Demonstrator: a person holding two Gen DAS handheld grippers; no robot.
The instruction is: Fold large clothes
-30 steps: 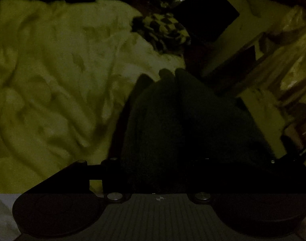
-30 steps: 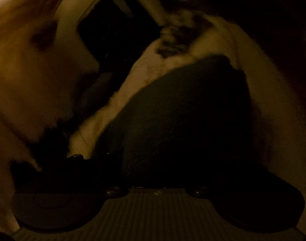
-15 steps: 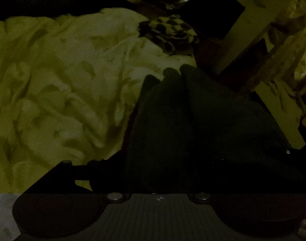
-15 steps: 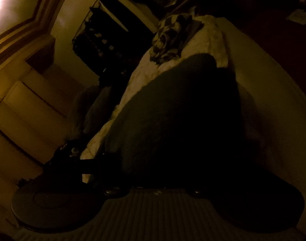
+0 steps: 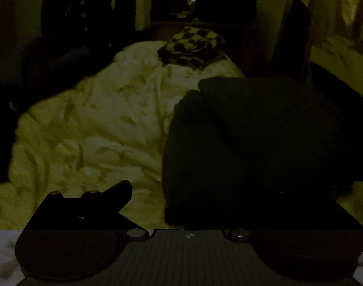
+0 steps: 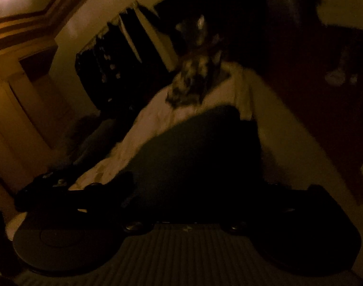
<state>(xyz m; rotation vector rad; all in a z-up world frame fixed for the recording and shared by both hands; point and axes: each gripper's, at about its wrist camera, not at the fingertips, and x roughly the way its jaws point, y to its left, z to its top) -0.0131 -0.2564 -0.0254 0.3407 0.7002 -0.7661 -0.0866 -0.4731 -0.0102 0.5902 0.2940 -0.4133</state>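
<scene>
A dark folded garment [image 5: 252,143] lies on a pale bed cover [image 5: 98,131]. In the left wrist view my left gripper [image 5: 193,193] sits at the garment's near edge. Its left finger [image 5: 105,197] stands apart from the cloth with pale cover showing in the gap; the other finger is lost in the dark. In the right wrist view the same garment [image 6: 193,155] fills the middle. My right gripper [image 6: 200,188] straddles its near edge with the jaws opening wide, and the left finger [image 6: 119,186] shows no clear press on the cloth.
A black-and-light checkered cloth [image 5: 193,45] [image 6: 193,78] lies at the far end of the bed. A dark rack [image 6: 110,71] and pale cabinet doors [image 6: 14,109] stand to the left. Wooden furniture [image 5: 293,23] rises to the right. The room is very dim.
Both views have rolled and drawn back and up from the garment. The left view now sits level, and its left finger has come off the garment's edge.
</scene>
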